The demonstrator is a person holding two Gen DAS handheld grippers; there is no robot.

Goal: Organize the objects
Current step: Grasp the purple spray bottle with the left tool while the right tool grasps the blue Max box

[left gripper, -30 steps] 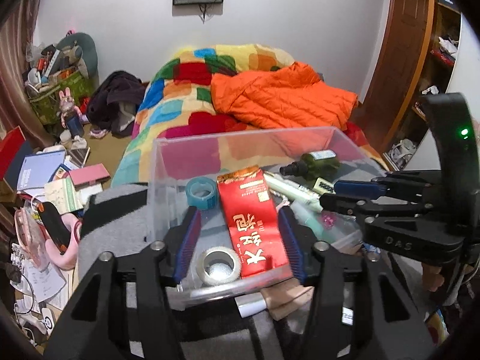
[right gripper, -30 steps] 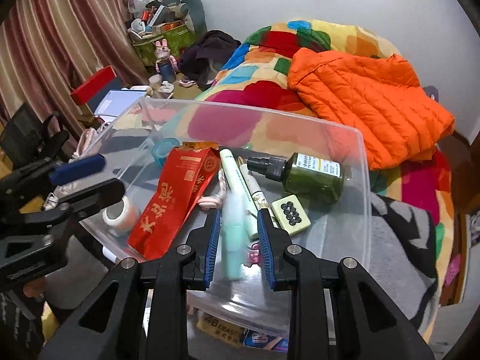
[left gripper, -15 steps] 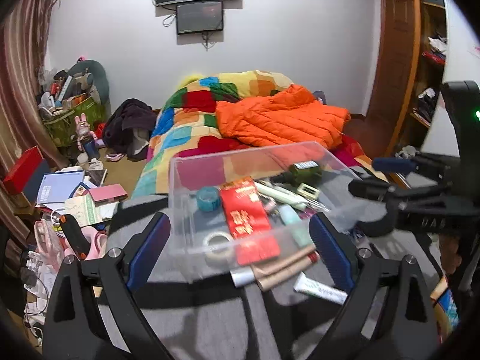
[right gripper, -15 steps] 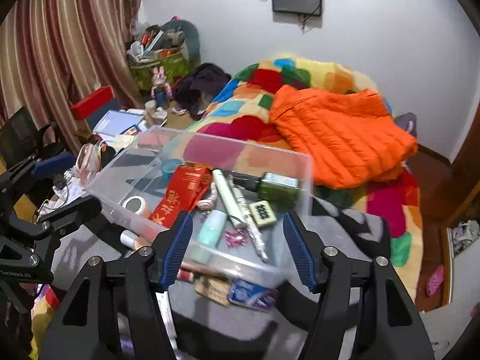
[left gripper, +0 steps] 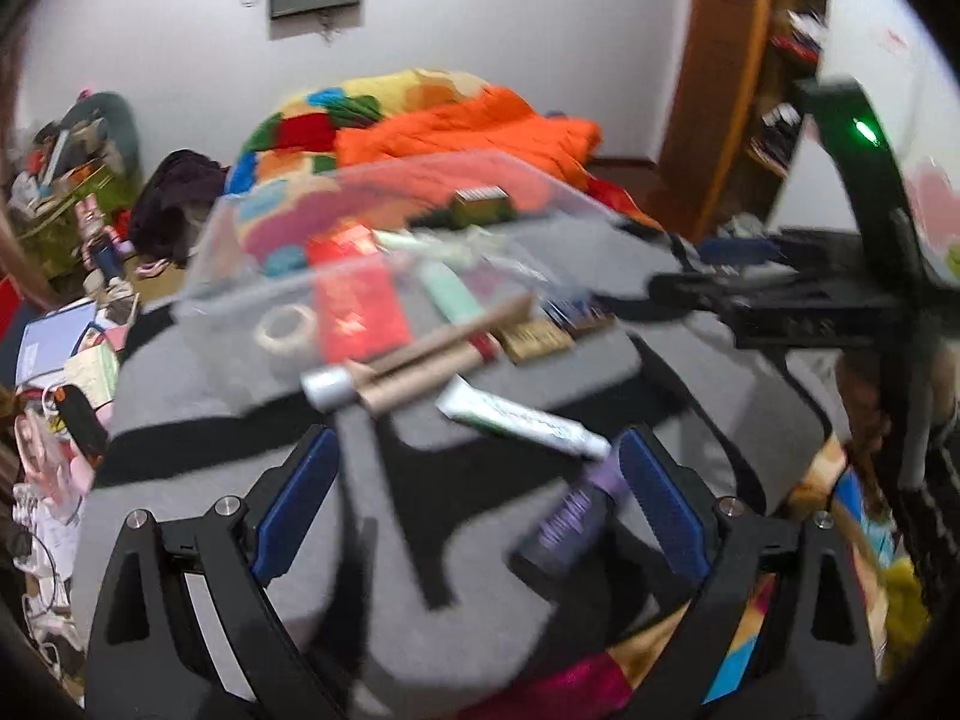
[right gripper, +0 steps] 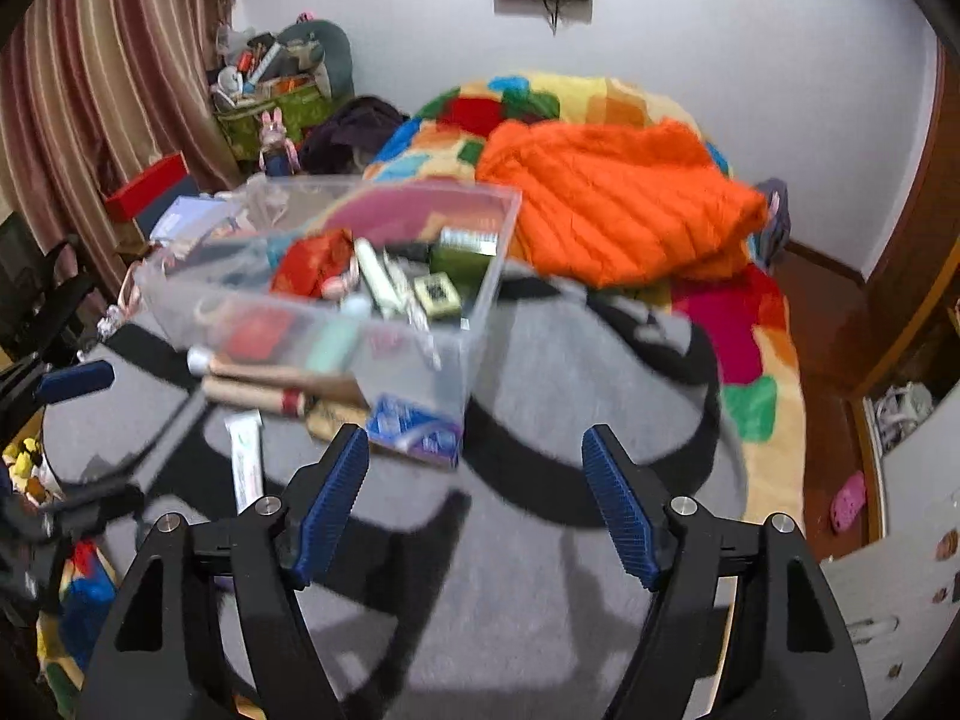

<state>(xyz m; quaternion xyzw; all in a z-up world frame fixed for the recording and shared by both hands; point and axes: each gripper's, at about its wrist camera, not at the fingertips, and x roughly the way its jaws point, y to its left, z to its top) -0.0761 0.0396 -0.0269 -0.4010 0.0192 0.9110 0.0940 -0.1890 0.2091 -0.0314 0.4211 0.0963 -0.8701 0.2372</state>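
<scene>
A clear plastic bin (left gripper: pixel 252 294) (right gripper: pixel 480 324) stands on a grey and black blanket (left gripper: pixel 420 516) (right gripper: pixel 540 420). It holds a red packet (left gripper: pixel 354 300), tape roll (left gripper: pixel 287 327), mint tube (left gripper: pixel 450 294) and green bottle (right gripper: pixel 462 258). Just in front of the bin lie brown tubes (left gripper: pixel 432 360) (right gripper: pixel 270 387), a white tube (left gripper: pixel 522 420) (right gripper: pixel 246 450), a purple tube (left gripper: pixel 570 516) and a blue packet (right gripper: pixel 414 426). My left gripper (left gripper: pixel 480 510) is open and empty above the blanket. My right gripper (right gripper: pixel 477 504) is open and empty, back from the bin.
A bed with a patchwork quilt (right gripper: pixel 540 102) and orange jacket (right gripper: pixel 618 198) lies behind the bin. Clutter and books (left gripper: pixel 54 336) cover the floor at left. A wooden shelf (left gripper: pixel 774 90) stands at right. The right gripper's body (left gripper: pixel 840 300) shows in the left view.
Both grippers have opened wide and pulled back from the bin. The right one let go of the mint tube, which lies in the bin.
</scene>
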